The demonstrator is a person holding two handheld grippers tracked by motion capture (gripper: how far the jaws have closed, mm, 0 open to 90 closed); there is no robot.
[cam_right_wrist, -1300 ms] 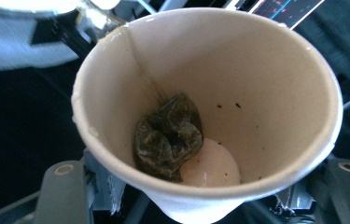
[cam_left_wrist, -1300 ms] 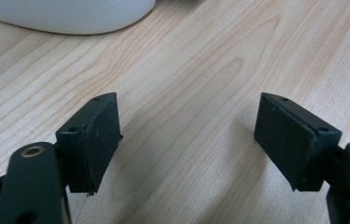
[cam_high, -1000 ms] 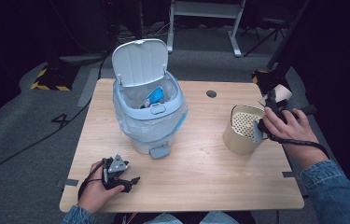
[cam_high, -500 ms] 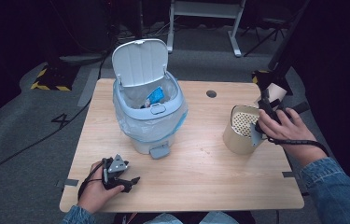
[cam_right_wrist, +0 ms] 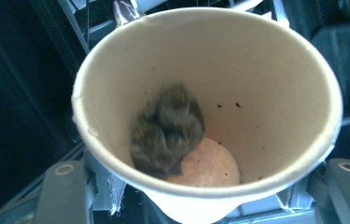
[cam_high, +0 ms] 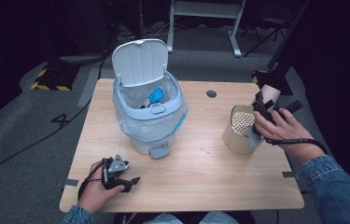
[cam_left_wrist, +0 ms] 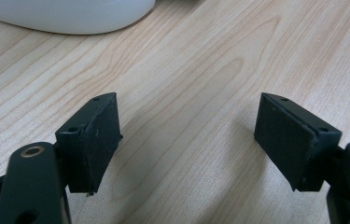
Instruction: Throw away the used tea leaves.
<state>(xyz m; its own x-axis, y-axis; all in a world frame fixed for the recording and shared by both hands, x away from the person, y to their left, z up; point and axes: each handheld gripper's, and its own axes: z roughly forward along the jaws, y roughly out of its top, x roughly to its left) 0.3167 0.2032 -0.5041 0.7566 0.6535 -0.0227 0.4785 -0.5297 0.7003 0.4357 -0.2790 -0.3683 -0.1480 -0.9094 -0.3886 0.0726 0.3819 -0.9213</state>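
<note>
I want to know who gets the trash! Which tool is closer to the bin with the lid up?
Left. The left tool rests on the table just in front of the bin, near its pedal. The right tool is farther away, across the table by the paper cup.

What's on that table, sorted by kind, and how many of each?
Pedal bin: 1
Paper cup: 1
Perforated tan canister: 1
Hand-held gripper: 2, left, right
Total: 5
</note>
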